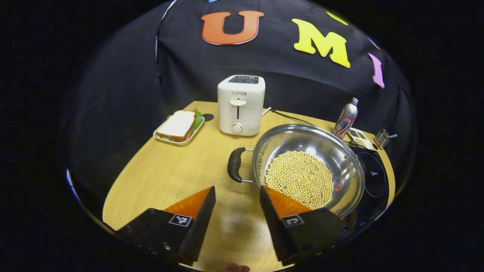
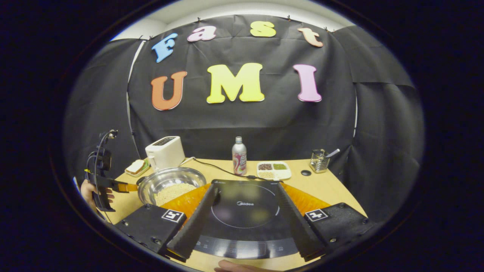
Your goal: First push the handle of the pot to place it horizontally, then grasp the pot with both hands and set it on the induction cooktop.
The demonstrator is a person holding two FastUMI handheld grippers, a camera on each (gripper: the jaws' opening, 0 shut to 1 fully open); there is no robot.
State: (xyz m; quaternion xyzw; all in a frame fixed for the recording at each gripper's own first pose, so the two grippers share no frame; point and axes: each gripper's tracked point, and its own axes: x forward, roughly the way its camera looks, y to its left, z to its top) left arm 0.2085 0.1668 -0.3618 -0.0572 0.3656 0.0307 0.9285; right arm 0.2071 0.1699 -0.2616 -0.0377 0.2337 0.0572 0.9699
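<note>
Two steps are being asked for, and neither looks finished, as far as can be judged. At the far left of the left gripper view a sandwich plate (image 1: 179, 127) is being left alone on the wooden table (image 1: 170, 177); beside it a toaster (image 1: 241, 105) is standing upright. Next, the left gripper (image 1: 237, 200) is being held wide open over bare table, nothing between its fingers; it is hanging just short of the pot's black handle (image 1: 234, 164) without touching it. That handle is sticking out toward the toaster side of the pot (image 1: 308, 168) — whether this already counts as horizontal cannot be told. The steel pot, loaded with pale beans, is sitting on the table with its far edge seemingly overlapping the induction cooktop (image 1: 372, 177); it is not yet centred on it. Farther right a bottle (image 1: 345, 118) is standing.

In the right gripper view the right gripper (image 2: 245, 211) is likewise being held wide open and empty — its fingers are framing the cooktop's ring, well apart from the pot. The handle push, the two-handed grasp and the placing are probably all being left to do.
</note>
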